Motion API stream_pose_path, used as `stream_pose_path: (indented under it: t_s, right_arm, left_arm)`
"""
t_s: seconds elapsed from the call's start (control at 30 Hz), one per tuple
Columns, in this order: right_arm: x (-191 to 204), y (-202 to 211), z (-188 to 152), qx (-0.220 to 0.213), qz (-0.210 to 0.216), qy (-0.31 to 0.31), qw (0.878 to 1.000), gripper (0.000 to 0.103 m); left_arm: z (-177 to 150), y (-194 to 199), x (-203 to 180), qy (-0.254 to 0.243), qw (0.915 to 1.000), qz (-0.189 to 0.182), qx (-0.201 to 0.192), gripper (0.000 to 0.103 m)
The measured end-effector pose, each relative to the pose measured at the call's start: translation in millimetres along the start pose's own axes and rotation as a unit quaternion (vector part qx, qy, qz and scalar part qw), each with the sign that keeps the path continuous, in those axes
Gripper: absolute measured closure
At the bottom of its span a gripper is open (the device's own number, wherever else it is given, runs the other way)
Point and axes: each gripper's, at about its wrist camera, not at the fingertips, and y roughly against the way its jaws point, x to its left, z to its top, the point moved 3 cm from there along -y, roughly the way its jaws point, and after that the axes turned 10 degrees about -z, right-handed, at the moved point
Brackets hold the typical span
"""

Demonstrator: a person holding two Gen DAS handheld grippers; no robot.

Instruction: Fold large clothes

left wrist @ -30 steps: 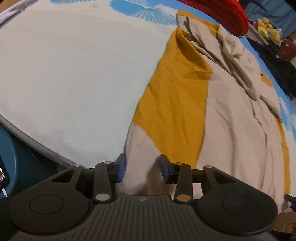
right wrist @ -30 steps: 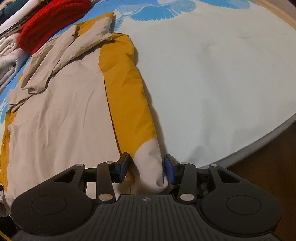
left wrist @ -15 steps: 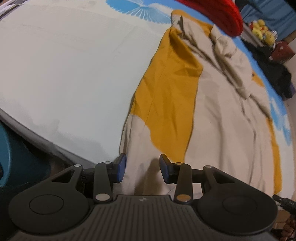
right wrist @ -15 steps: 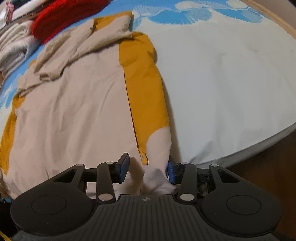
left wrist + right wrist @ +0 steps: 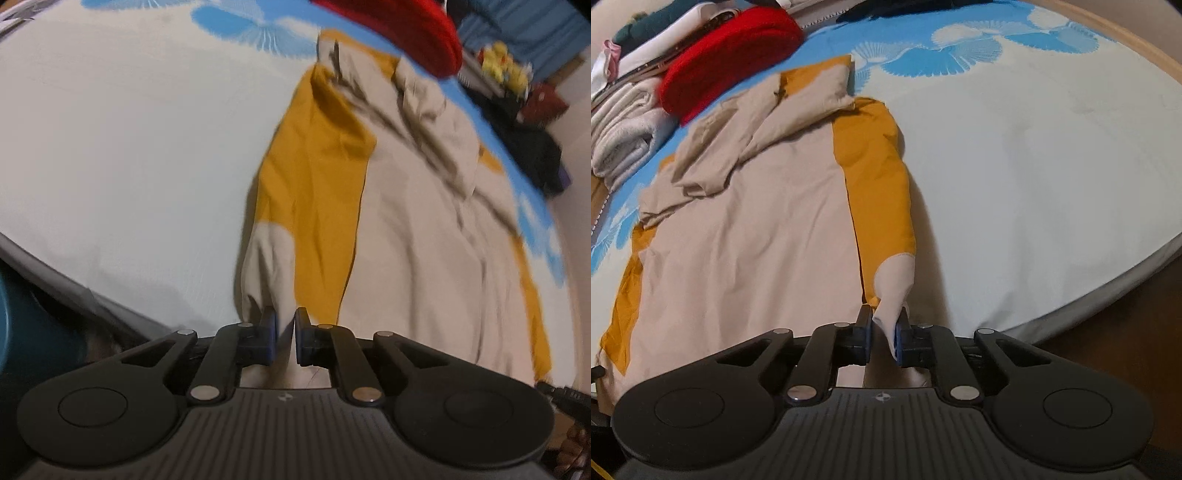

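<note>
Left gripper (image 5: pixel 284 334): blue-padded fingers pressed nearly together, pinching the near hem corner of the beige-and-mustard cotton garment (image 5: pixel 413 236) at the near edge of the pale bed sheet with blue fan print (image 5: pixel 122 140). Right gripper (image 5: pixel 884 332): fingers likewise clamped on a beige hem corner of the same garment (image 5: pixel 746 236), also at the sheet's near edge. Garment lies spread flat, running from the near edge toward the far edge, mustard side panels along both long sides, sleeves and collar bunched in a rumpled heap at the far end. Just beyond that heap, red knitted fabric bundle (image 5: pixel 731 55) near the sheet's far edge. Beside it, folded white towels (image 5: pixel 624 136). Left view is motion-blurred; yellow plush toys (image 5: pixel 504 64) far off, past the bed.
</note>
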Motion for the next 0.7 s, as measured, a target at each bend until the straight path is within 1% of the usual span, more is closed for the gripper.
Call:
stream_pose_path:
  t_s: [0.07,0.1,0.13,0.2,0.23,0.3,0.33,0.43,0.57,0.7]
  right_arm:
    - [3.0,-11.3,-5.8,0.027,-0.017,0.019,0.999,0.081]
    - [5.0,-14.2,-7.8,0.031,-0.025,0.030,0.999,0.080]
    - [7.4,-15.3,-9.9,0.032,-0.032,0.041,0.998,0.080]
    - [9.8,-14.4,-10.5,0.029,-0.033,0.047,0.998,0.080]
    - [9.8,-13.0,-10.7,0.026,-0.033,0.044,0.998,0.082]
    - [7.7,-9.4,-8.7,0.019,-0.031,0.036,0.999,0.087]
    - [7.1,-6.6,-7.3,0.013,-0.027,0.030,0.999,0.091]
    - [5.1,10.4,-3.2,-0.013,-0.013,0.019,1.000,0.095]
    - [9.1,43.4,7.2,-0.057,0.013,0.021,0.998,0.097]
    - [8.2,83.4,20.9,-0.098,0.057,0.012,0.993,0.098]
  left_arm:
    - [-3.5,-4.8,-2.4,-0.017,0.9996,0.017,0.012,0.092]
    - [-3.9,-6.0,-3.0,-0.020,0.9995,0.019,0.014,0.092]
    - [-4.4,-5.8,-2.6,-0.023,0.9994,0.021,0.014,0.092]
    - [-4.7,-3.1,1.4,-0.020,0.9994,0.024,0.011,0.092]
    - [-4.7,-1.9,3.0,-0.018,0.9995,0.025,0.008,0.092]
    - [-3.0,3.4,3.1,-0.018,0.9995,0.027,-0.003,0.096]
    - [-2.5,6.9,1.3,-0.021,0.9994,0.025,-0.009,0.099]
    - [0.5,24.8,-15.9,-0.048,0.9982,0.015,-0.033,0.100]
    - [4.1,59.3,-41.8,-0.089,0.9933,-0.015,-0.072,0.102]
    - [8.5,101.2,-57.2,-0.110,0.9872,-0.046,-0.105,0.102]
